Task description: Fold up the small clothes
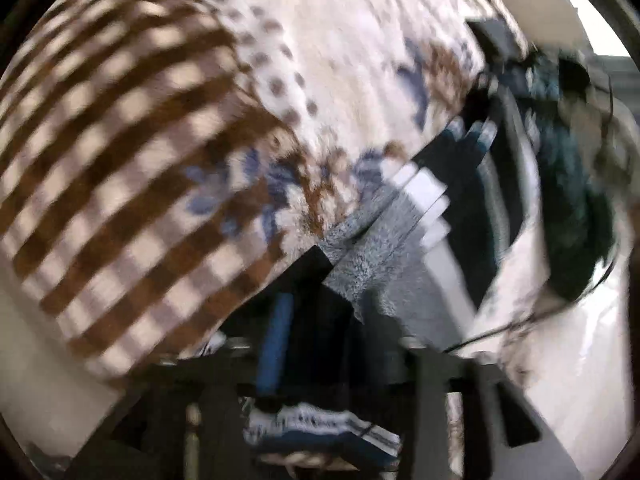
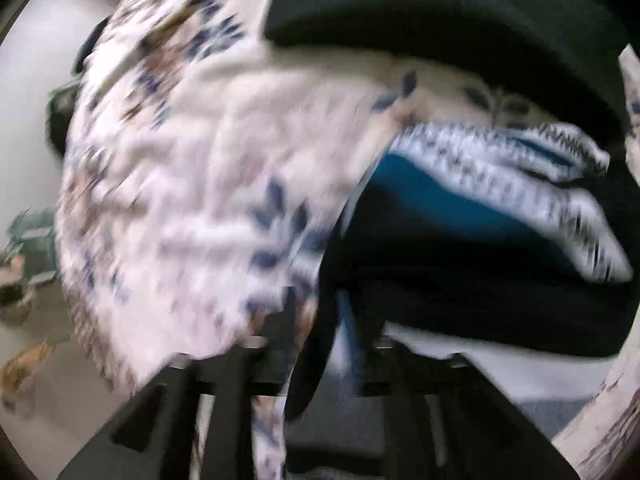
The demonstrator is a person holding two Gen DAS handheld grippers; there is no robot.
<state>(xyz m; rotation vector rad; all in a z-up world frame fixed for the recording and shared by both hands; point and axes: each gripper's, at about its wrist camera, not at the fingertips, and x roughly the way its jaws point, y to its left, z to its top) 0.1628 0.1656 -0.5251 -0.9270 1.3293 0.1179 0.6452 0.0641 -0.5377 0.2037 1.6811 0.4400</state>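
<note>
Item: left tool (image 1: 320, 412) and right tool (image 2: 320, 400), both blurred; whether either was released or grasping could not be told. Cloth lay between the fingers in each view. Beyond: cream floral garment (image 2: 192, 184), apparently hanging in front of both tools, with brown check panel (image 1: 120, 184). Judged light, soft, limp; best taken at hem corners. Farther: folded patterned knit (image 2: 520, 168).
</note>
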